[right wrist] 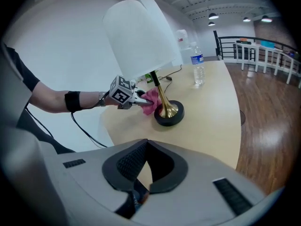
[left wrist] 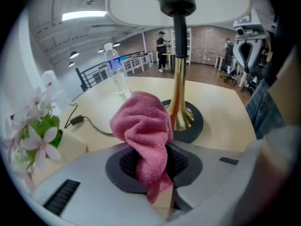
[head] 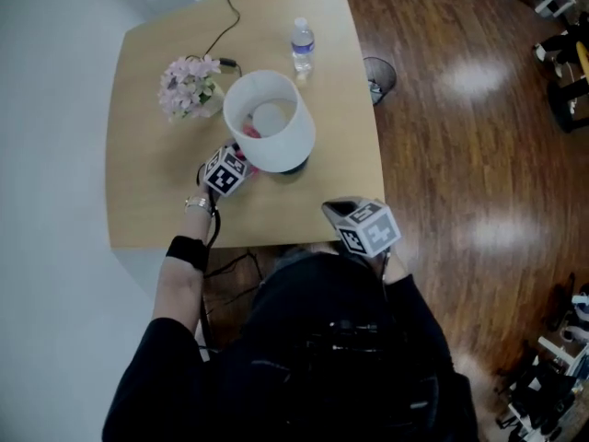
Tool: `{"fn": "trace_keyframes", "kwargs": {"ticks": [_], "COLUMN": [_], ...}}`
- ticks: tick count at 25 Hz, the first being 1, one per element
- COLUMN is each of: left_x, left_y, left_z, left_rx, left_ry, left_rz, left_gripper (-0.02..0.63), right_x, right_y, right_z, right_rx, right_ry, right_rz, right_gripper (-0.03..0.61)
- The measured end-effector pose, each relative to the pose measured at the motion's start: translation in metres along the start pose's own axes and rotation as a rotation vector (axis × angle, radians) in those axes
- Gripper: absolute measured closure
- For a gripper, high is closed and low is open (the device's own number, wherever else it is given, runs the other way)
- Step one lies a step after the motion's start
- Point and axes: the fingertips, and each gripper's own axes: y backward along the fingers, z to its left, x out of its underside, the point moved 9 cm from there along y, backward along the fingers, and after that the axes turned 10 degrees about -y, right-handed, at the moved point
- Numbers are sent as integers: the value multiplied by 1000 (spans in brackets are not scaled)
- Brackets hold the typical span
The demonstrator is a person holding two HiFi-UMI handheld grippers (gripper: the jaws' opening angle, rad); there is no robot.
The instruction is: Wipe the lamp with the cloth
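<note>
Jaws of left gripper [left wrist: 153, 158] clamp cloth [left wrist: 142, 121] (beside lamp stem [left wrist: 179, 72]); right gripper [right wrist: 146, 149] closed, empty.

Pink cloth [left wrist: 146, 126], white-shaded brass lamp [right wrist: 138, 41]

Bright even ceiling light, glare on wood floor [head: 479, 81], fisheye-dark corners, slight blur

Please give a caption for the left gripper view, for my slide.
Left tool gripping a crumpled pink cloth beside the brass stem of a white-shaded lamp.
</note>
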Motion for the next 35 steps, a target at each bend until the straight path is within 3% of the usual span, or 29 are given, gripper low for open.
{"fn": "trace_keyframes", "kwargs": {"ticks": [6,10,16,25,35], "left_x": [-32,-38,-26,-15,-18], "left_y": [-28,-44,-42,-29,-21], "left_z": [28,28,19,-10,-48], "left_rx": [116,184,156,80,-31], "left_ry": [-179,-220,-107,36,201], "left_rz": [-186,-194,-230,-210,-148], "left_gripper": [526,526,526,528,529], "right_x": [7,7,-2,-10,1], "right_y": [-9,-15,-25,-40,-39], "right_z": [15,22,27,33,25], "right_rx": [65,91,84,36,-14], "right_ry": [-78,-98,-70,12,24], "right_rz": [23,40,76,118,107], "right_gripper": [574,574,574,574,574]}}
